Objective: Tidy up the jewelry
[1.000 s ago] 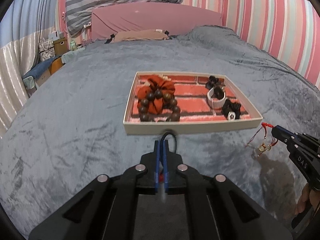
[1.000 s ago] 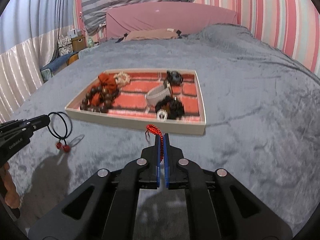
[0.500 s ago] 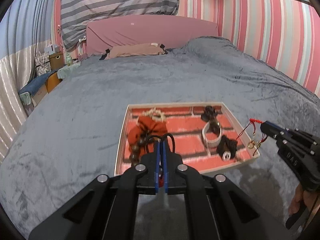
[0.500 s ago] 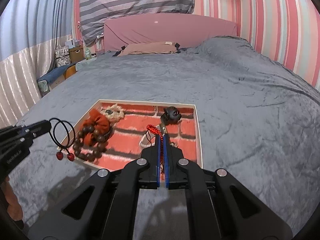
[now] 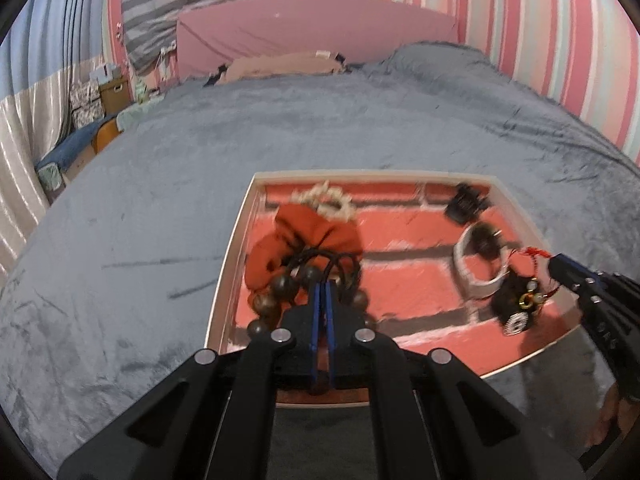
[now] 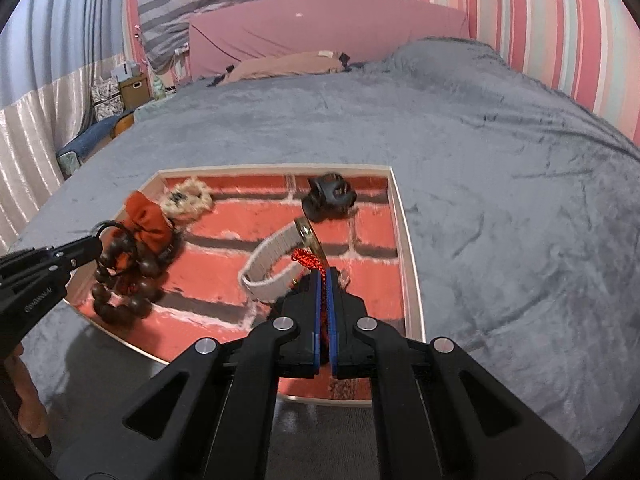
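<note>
The left gripper (image 5: 323, 286) is closed on a black cord (image 5: 320, 258) and hangs it above the bead bracelet (image 5: 280, 296) and red scrunchie (image 5: 296, 236), at the left of the tray (image 5: 228, 264). The right gripper (image 6: 323, 276) is closed on a red cord (image 6: 306, 258) above the watch (image 6: 272, 260), at the right of the tray. The tray lies on a grey blanket (image 6: 500, 200).

The bed (image 6: 500, 200) had a soft, fuzzy grey cloth cover. The tray (image 6: 406, 232) looked like matt card printed with red bricks. The beads (image 6: 120, 304) were dark, shiny wood. The scrunchie (image 5: 304, 236) was orange cloth.
</note>
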`<state>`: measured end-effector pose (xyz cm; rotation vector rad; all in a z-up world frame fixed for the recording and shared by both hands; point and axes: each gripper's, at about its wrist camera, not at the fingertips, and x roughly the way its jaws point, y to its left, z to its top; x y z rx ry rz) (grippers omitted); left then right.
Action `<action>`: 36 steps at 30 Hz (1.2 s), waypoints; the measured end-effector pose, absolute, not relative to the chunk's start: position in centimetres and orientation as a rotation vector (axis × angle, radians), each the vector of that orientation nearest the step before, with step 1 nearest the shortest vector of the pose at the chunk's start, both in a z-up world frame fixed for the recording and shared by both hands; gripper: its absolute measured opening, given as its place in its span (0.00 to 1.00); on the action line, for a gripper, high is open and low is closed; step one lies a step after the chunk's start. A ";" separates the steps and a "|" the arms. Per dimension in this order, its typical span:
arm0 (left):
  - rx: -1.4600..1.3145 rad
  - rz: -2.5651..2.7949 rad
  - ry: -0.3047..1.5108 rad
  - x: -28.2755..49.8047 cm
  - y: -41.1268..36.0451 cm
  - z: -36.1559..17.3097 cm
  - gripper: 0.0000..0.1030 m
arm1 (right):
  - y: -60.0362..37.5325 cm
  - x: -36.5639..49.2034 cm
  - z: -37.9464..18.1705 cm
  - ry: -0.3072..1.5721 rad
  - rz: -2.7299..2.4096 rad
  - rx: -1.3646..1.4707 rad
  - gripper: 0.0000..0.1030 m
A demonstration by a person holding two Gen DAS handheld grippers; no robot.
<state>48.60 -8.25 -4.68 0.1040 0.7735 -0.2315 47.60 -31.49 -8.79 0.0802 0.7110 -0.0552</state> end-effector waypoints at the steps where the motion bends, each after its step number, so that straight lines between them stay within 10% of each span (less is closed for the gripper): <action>1: 0.103 -0.225 0.786 48.9 -8.1 -5.3 0.03 | -31.5 47.7 -9.2 0.720 -0.056 0.085 0.04; 17: 0.144 -0.178 0.847 49.9 -7.5 -8.8 0.04 | -31.4 48.3 -10.9 0.757 -0.060 0.083 0.06; 27: 0.124 -0.199 0.848 48.5 -7.0 -7.9 0.06 | -31.5 47.2 -10.7 0.743 -0.060 0.092 0.46; 29: 0.125 -0.198 0.837 47.7 -6.8 -7.2 0.20 | -31.4 46.6 -10.2 0.732 -0.062 0.086 0.57; 31: 0.136 -0.171 0.802 46.8 -6.6 -6.4 0.61 | -31.3 46.0 -9.6 0.725 -0.065 0.079 0.65; 36: 0.141 -0.156 0.746 43.6 -5.1 -3.9 0.67 | -30.9 43.3 -7.8 0.694 -0.070 0.058 0.87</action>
